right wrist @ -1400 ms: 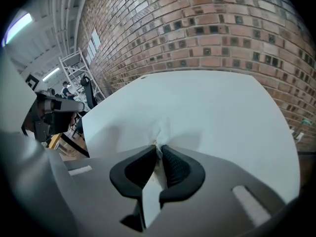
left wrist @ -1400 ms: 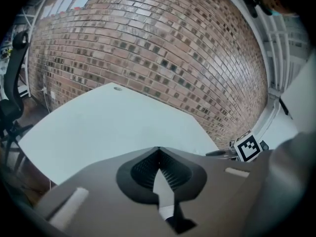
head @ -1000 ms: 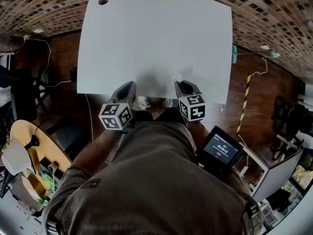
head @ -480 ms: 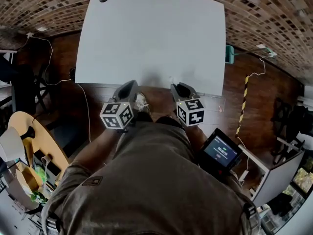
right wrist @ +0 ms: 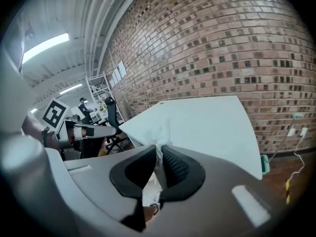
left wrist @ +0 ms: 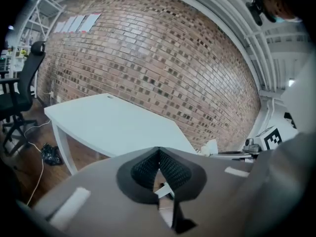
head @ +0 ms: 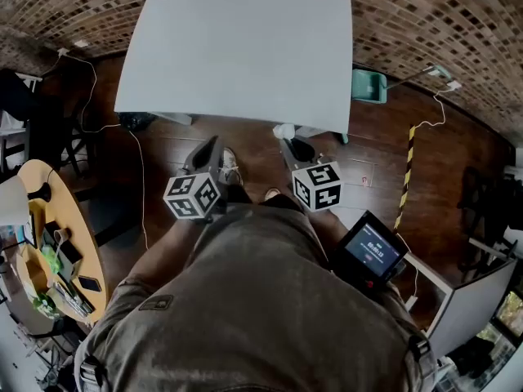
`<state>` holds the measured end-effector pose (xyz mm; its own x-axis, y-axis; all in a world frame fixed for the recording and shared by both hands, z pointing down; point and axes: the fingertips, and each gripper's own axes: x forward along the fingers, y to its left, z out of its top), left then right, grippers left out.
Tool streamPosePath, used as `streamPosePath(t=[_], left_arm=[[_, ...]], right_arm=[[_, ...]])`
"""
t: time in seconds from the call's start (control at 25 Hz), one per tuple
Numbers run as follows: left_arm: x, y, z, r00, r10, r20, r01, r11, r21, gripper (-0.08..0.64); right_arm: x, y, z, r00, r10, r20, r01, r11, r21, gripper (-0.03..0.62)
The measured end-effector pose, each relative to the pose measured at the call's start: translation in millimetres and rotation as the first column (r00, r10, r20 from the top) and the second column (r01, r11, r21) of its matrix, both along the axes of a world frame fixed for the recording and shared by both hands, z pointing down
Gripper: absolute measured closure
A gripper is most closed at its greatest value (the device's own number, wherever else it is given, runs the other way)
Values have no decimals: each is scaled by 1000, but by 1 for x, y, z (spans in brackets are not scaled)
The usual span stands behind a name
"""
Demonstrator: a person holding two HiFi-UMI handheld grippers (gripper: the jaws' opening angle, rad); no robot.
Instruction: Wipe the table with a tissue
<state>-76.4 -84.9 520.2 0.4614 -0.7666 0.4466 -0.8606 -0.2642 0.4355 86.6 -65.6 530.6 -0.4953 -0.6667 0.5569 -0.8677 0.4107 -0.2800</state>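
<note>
Between the closed jaws of the right gripper (right wrist: 159, 152), a white tissue (head: 283, 131) is pinched, just at the near edge of the table (head: 237, 47). The left gripper (left wrist: 159, 154) is alongside, its jaws together, holding nothing.

The table (head: 237, 47) is pale grey-white, the tissue (head: 283, 131) white, the wall (left wrist: 163, 58) red-brown brick

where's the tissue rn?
Pinched in the right gripper, the tissue sits right of centre in the head view, at the near edge of the white table.
</note>
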Motion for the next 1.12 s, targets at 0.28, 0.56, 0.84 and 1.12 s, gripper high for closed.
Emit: streamPosePath(t=[0.28,0.56,0.84,1.12], left_arm=[[20,43,-16,1000,-5,12,5,1000,22,558],[27,62,-24,999,46,6,-46,998,51,558],[17,79,-31,997,82,-3,-82,995,59,558],[4,95,-35,994,108,-16,-107,992,62,558]], right_arm=[[12,41,-16,999,-19,51,18,999,31,548],[7,63,-31,997,0,71,-5,998,70,548],[-5,86,-44,995,38,93,-46,996,82,548],[-19,101,-53,992,64,110,-75,993,93,549]])
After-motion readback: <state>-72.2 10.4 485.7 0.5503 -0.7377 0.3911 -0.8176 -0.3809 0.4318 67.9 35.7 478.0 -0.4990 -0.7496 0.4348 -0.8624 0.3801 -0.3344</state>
